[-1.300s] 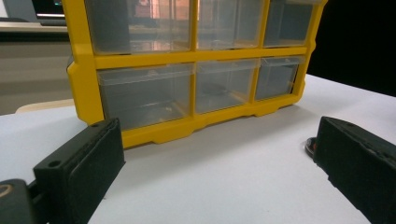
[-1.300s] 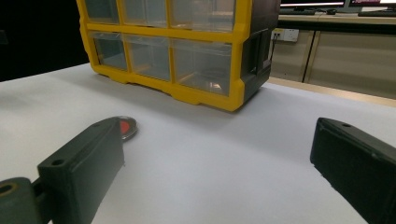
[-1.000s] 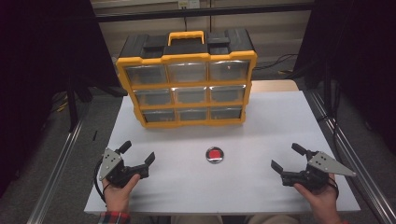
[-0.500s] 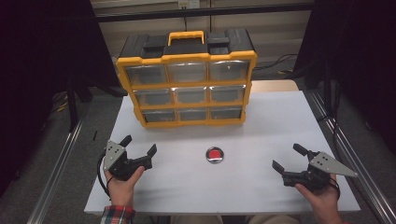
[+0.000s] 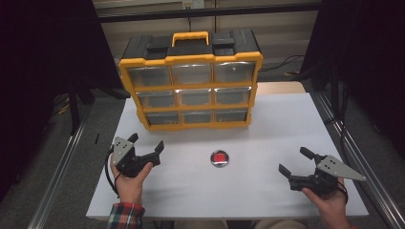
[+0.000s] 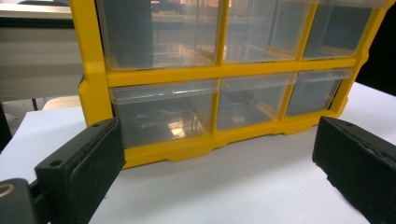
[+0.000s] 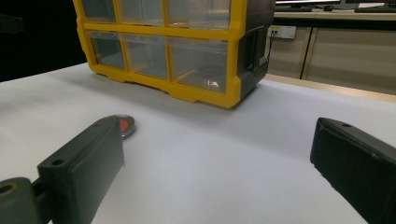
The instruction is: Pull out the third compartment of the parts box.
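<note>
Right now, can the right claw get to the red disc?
Probably yes. The right claw is open, and only bare table lies between it and the disc.

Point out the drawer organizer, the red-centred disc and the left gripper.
drawer organizer [image 5: 191, 90], high view, middle drawer front.
red-centred disc [image 5: 219, 158], high view, its red centre.
left gripper [image 5: 145, 146], high view, midway between its open fingertips.

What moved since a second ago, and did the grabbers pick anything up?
The left gripper slid forward, toward the yellow drawer box, jaws open and empty. Nothing was picked up or let go. The right gripper barely shifted and is open too. The box and the small red disc stayed put on the white table.
</note>
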Action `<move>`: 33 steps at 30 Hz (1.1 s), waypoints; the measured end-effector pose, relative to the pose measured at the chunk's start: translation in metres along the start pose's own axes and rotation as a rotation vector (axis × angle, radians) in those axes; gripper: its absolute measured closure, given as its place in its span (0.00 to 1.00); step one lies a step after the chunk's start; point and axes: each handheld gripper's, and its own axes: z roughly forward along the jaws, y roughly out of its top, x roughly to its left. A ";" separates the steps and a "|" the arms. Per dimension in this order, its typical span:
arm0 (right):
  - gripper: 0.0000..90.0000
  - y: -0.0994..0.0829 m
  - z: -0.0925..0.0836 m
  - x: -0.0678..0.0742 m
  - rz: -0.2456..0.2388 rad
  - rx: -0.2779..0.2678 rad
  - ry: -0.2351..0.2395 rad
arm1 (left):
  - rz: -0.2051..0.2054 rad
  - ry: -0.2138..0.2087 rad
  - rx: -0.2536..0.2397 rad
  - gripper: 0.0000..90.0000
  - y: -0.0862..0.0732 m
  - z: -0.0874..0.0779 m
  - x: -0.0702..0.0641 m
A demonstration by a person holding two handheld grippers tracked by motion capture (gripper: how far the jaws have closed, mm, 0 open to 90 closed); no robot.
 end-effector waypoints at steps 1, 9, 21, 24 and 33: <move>0.03 0.000 0.000 0.000 0.000 0.000 0.001 | -0.001 0.001 -0.002 0.03 0.001 0.001 0.000; 0.03 0.000 -0.001 0.000 0.002 -0.003 -0.005 | 0.030 0.008 0.021 0.03 0.011 0.007 -0.004; 0.03 0.000 0.000 0.000 0.001 0.000 -0.004 | 0.030 0.042 0.020 0.03 0.023 0.018 -0.011; 0.03 0.000 -0.001 0.000 0.001 0.001 0.001 | 0.033 0.046 0.016 0.03 0.028 0.020 -0.013; 0.03 0.000 0.000 0.000 -0.001 0.006 0.000 | 0.042 0.080 0.025 0.03 0.037 0.029 -0.021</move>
